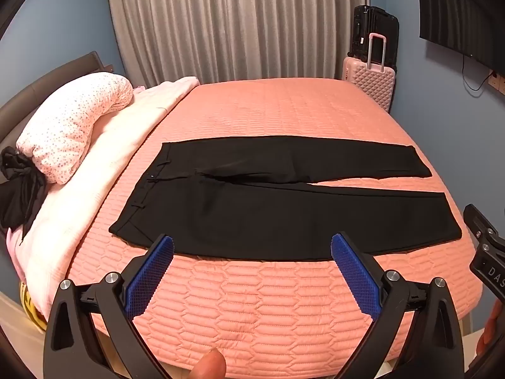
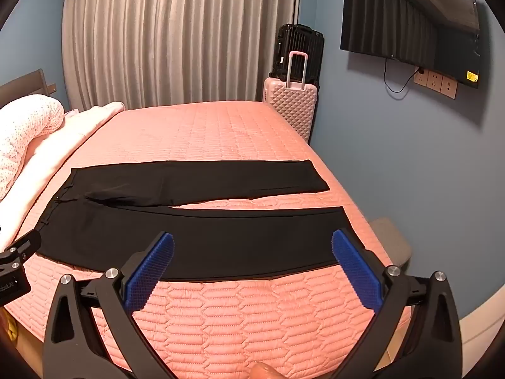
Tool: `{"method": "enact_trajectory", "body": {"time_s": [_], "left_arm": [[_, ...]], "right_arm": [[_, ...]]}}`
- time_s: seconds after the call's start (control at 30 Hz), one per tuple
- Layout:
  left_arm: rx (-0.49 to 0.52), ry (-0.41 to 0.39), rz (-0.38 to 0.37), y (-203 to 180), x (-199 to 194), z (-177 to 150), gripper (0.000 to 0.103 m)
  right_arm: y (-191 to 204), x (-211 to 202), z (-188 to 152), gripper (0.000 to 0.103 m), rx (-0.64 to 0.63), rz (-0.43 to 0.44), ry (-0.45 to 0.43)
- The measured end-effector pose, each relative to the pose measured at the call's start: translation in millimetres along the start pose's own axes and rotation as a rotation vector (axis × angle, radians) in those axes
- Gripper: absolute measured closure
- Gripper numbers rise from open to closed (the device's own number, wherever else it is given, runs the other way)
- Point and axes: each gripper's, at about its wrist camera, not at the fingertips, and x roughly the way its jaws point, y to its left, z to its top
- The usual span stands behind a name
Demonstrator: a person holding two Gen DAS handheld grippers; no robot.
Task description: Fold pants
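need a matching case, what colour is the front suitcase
Pink suitcase, with a diamond-textured shell; clearest in the right wrist view.

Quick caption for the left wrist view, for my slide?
Open left gripper poised over black pants laid flat, unfolded, on the pink bed.

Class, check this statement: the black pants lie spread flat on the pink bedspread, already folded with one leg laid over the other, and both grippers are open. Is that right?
Not quite. The black pants are unfolded: the right wrist view shows the legs side by side on the pink bedspread, which shows between them. Both the left gripper and right gripper are open.
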Motion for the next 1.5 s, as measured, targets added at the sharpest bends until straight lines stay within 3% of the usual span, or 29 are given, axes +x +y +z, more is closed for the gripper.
{"method": "enact_trajectory", "body": {"time_s": [1.0,1.5], "left_arm": [[0.034,0.011,-0.016,-8.0,4.9,-5.0,0.005],[-0.004,0.02,0.0,0.8,4.8,-0.7,0.005]], "right_arm": [[2.3,-0.7,1.3,0.005,0.01,0.008,0.002],[4.3,-0.3,0.2,0.005,0.006,0.009,-0.002]]}}
